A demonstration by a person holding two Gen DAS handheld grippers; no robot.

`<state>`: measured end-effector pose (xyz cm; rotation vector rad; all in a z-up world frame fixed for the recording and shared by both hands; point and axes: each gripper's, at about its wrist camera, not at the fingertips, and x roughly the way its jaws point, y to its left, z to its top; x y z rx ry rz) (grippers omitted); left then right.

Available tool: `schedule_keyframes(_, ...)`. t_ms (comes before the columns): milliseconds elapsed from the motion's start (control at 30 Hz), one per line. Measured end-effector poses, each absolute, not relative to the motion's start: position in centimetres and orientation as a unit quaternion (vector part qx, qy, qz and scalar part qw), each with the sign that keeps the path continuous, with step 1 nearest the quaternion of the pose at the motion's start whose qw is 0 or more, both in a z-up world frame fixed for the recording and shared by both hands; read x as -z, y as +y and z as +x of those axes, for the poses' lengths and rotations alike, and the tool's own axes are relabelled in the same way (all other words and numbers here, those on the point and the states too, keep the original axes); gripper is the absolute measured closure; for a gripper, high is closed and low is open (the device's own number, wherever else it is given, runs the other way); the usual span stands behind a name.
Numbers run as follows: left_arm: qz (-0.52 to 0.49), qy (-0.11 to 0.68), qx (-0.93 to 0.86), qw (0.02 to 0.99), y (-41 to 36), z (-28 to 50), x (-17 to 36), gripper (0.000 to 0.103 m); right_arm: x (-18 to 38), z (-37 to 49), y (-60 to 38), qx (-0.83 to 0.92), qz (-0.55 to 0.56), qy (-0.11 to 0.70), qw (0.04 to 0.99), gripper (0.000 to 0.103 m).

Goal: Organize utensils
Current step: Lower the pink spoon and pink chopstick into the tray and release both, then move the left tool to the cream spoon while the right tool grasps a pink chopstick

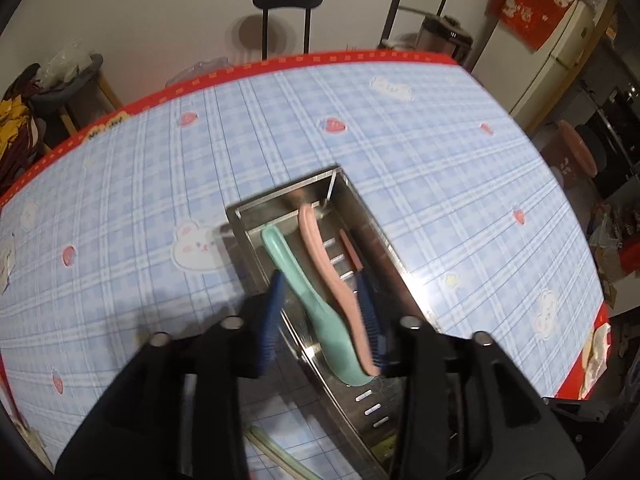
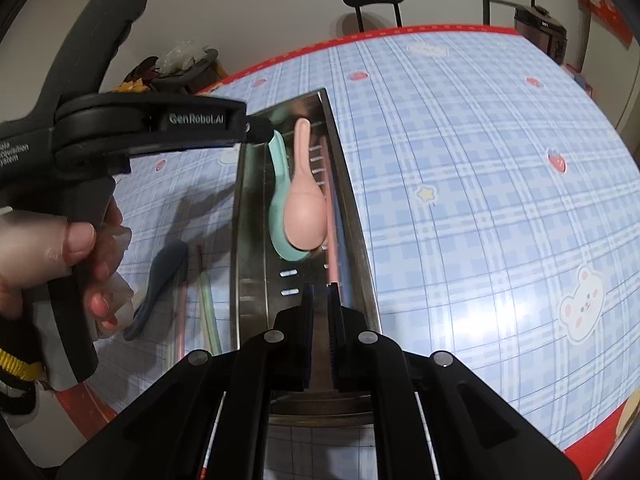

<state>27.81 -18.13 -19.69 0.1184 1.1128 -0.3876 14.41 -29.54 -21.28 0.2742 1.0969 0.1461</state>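
Note:
A long steel tray (image 1: 386, 236) (image 2: 349, 184) lies on the blue checked tablecloth. In it rest a green spoon (image 1: 320, 316) (image 2: 279, 200), a pink spoon (image 1: 318, 252) (image 2: 306, 216) partly over it, and a pink chopstick (image 1: 352, 254) (image 2: 332, 232) along the right wall. My left gripper (image 1: 320, 276) (image 2: 260, 130) is open over the tray, its blue pads on either side of both spoons and clear of them. My right gripper (image 2: 321, 290) is shut above the tray's near end. The chopstick's near tip sits at its right finger; I cannot tell if they touch.
Left of the tray lie a dark blue spoon (image 2: 164, 280), another pink chopstick (image 2: 182, 320) and green chopsticks (image 2: 208, 312) (image 1: 272, 456). A hand (image 2: 60, 248) holds the left gripper's handle. A black chair (image 1: 287, 4) stands beyond the table's red far edge (image 1: 320, 58).

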Motion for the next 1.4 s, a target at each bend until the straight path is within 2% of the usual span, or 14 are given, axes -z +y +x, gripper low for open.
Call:
schedule_keyframes(33, 0.052, 0.519, 0.183, 0.833, -17.8, 27.8, 19.2, 0.053, 21.0, 14.4, -29.4, -0.069, 0.124, 0.517, 0.844, 0.089)
schedule_keyframes(133, 0.045, 0.506, 0.181, 0.842, -16.9, 27.5, 17.6, 0.042, 20.1, 14.2, -29.0, -0.068, 0.113, 0.508, 0.851, 0.064)
schedule_keyframes(200, 0.04, 0.498, 0.176, 0.848, -16.1, 27.3, 16.7, 0.042, 19.5, 13.9, -28.8, -0.07, 0.109, 0.502, 0.855, 0.053)
schedule_keyframes(267, 0.032, 0.492, 0.171, 0.853, -15.1, 27.0, 15.8, 0.027, 18.9, 13.6, -28.6, -0.072, 0.105, 0.499, 0.857, 0.035)
schedule_keyframes(300, 0.029, 0.487, 0.167, 0.856, -14.7, 26.7, 15.5, 0.011, 18.6, 13.4, -28.4, -0.073, 0.103, 0.496, 0.859, 0.031)
schedule_keyframes(367, 0.024, 0.472, 0.161, 0.867, -13.4, 26.0, 14.3, 0.009, 18.1, 12.9, -28.1, -0.075, 0.098, 0.491, 0.863, 0.013)
schedule_keyframes(433, 0.027, 0.471, 0.156, 0.868, -12.5, 25.5, 13.7, 0.009, 17.5, 12.4, -27.9, -0.078, 0.093, 0.484, 0.867, 0.006)
schedule_keyframes(500, 0.029, 0.468, 0.151, 0.87, -11.5, 24.8, 13.4, 0.006, 17.1, 12.0, -27.4, -0.079, 0.085, 0.483, 0.868, 0.006)
schedule_keyframes(933, -0.01, 0.454, 0.109, 0.884, -2.3, 18.3, 12.5, 0.006, 16.2, 9.1, -24.8, -0.055, 0.027, 0.471, 0.88, 0.006)
schedule_keyframes(1400, -0.018, 0.471, 0.104, 0.876, 3.1, 9.1, 18.5, 0.006, 18.6, 6.9, -20.3, -0.1, 0.008, 0.49, 0.866, 0.006)
